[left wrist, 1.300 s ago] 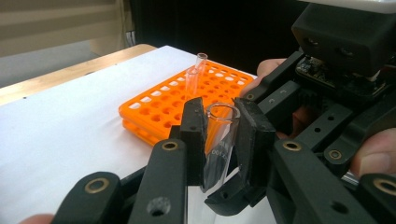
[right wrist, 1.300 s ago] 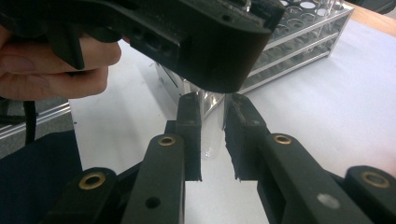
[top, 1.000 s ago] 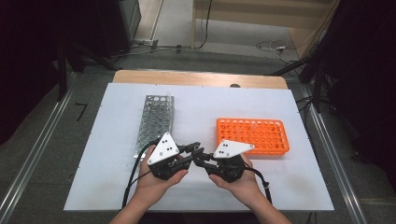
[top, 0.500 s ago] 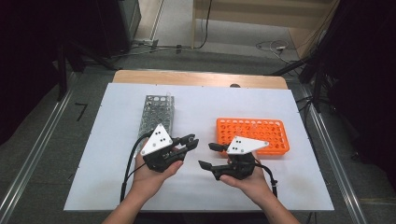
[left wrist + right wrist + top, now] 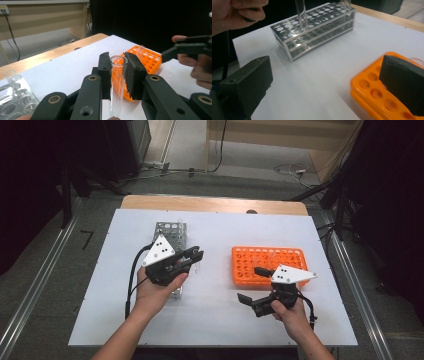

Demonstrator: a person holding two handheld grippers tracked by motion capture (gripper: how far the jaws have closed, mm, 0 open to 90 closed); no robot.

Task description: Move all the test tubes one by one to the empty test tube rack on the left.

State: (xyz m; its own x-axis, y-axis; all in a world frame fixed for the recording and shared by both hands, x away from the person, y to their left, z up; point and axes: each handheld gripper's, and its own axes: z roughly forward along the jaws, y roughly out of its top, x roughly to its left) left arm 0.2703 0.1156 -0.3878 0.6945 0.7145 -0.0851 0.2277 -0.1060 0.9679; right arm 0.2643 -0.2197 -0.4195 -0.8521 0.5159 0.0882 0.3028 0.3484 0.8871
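- The left gripper [image 5: 196, 256] sits at about 10 o'clock from the bench's middle in the high view, its jaws clamped on a clear glass test tube [image 5: 118, 82].
- In the left gripper view the test tube stands nearly upright between the two black pads, with its long axis running top to bottom, its open round rim up and its lower length reaching down past the jaws.
- From the right gripper view, the same tube [image 5: 301, 12] hangs over the top of the metal rack [image 5: 317, 27], at 11 o'clock in that view.
- The tube is a thin-walled, see-through cylinder, smooth and colourless.
- The right gripper [image 5: 253, 285] lies at about 4 o'clock from the bench's middle; its jaws have just been opening and now stand wide with nothing between them.
- Its flat black pads [image 5: 402, 80] look matt and slightly rough, and they frame bare bench and one corner of the orange rack.
- The orange rack [image 5: 270, 265] is a plastic rectangular block pierced by rows of round holes, at 2 o'clock from the bench's middle, long side across the bench.
- The metal rack [image 5: 172, 232] is a shiny, perforated, tiered frame, long side running away from the person, just beside the left gripper.
- The bench [image 5: 215, 320] has a smooth white top with a wooden edge at its far side.
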